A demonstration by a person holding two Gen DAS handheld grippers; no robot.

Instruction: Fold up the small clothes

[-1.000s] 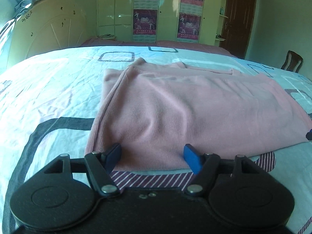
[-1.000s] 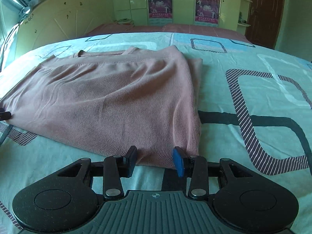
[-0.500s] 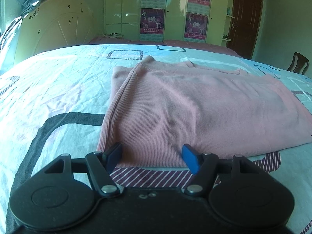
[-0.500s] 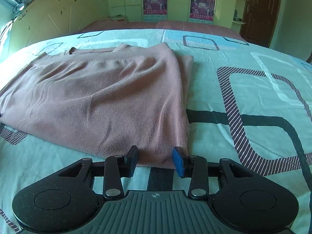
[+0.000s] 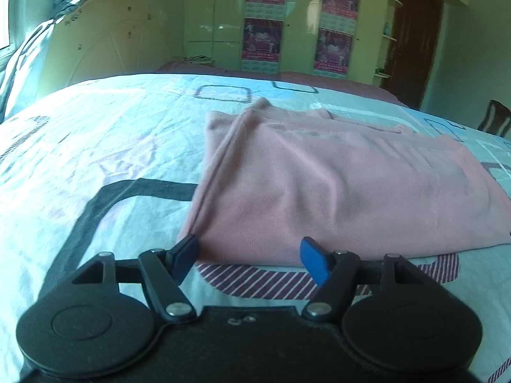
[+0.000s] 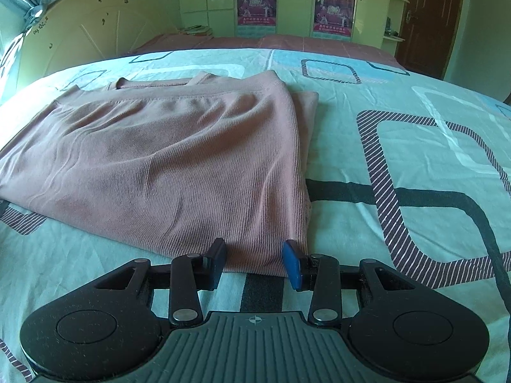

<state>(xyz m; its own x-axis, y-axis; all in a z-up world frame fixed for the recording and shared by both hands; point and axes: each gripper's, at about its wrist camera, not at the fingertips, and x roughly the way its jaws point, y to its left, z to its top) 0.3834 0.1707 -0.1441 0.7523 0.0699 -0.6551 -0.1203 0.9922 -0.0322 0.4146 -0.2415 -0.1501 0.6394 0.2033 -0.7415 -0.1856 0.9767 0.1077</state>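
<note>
A pink ribbed knit garment [image 5: 335,185] lies folded flat on the patterned bedsheet [image 5: 105,146]. My left gripper [image 5: 250,255] is open at the garment's near left corner, its left finger touching the folded edge. In the right wrist view the same garment [image 6: 179,162] fills the left half, and my right gripper [image 6: 254,263] is open with its fingers on either side of the near right corner's hem. Neither gripper holds cloth.
The bedsheet [image 6: 415,159] stretches to the right with dark striped rectangle prints. A cream headboard [image 6: 95,35] stands at the far left, wardrobes with posters [image 5: 265,44] at the back, a dark door [image 6: 431,22] and a chair [image 5: 493,121] at the right.
Both cameras have shifted slightly, so the garment sits a little differently in view. The left gripper has drawn back a little from the near hem. The jaws stay open.
</note>
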